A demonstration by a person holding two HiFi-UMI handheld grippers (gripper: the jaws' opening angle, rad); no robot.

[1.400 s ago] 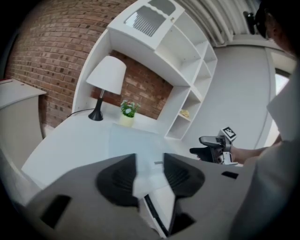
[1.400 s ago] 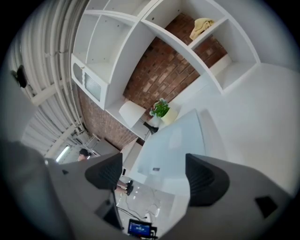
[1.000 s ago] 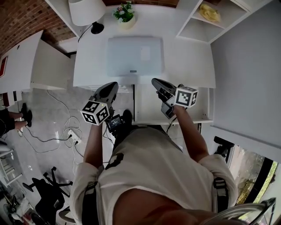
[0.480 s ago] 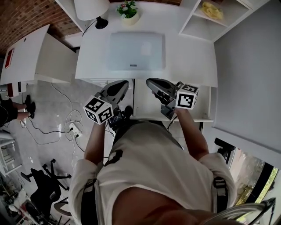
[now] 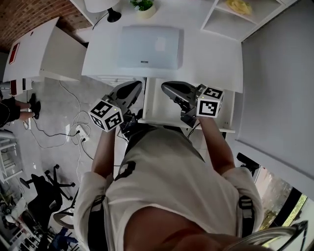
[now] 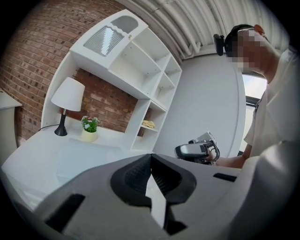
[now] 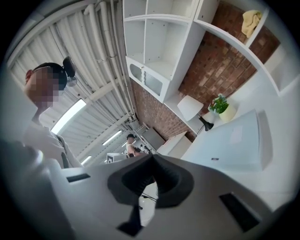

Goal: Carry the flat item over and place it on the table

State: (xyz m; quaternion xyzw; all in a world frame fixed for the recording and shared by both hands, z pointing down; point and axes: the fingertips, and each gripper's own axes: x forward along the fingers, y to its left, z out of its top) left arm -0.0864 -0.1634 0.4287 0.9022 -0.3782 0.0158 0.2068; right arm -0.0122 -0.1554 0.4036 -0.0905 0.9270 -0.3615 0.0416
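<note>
Left tongs [image 6: 151, 158] and right tongs [image 7: 151, 157] are sitting closed, gripping nothing. The flat item [image 5: 149, 46] is lying on the desk [image 5: 211, 54], apart from both. The left gripper view is catching the right tongs; only the right gripper view is showing a distant person [image 7: 131, 146].

White furniture, red-brown brick, grey tools.
The tabletop [image 5: 211, 54] is white; the flat item [image 5: 147, 41] at upper centre is pale silver-grey with a small dark mark. The brick wall [image 5: 24, 19] at upper left is red-brown. The lamp [image 5: 114, 15] has a white shade and black base; the plant [image 5: 143, 5] is green in a cream pot. The left hand-held gripper [image 5: 135, 87] and right hand-held gripper [image 5: 166, 87] are grey; the left cube [image 5: 106, 115] and right cube [image 5: 210, 102] bear black-and-white squares.
</note>
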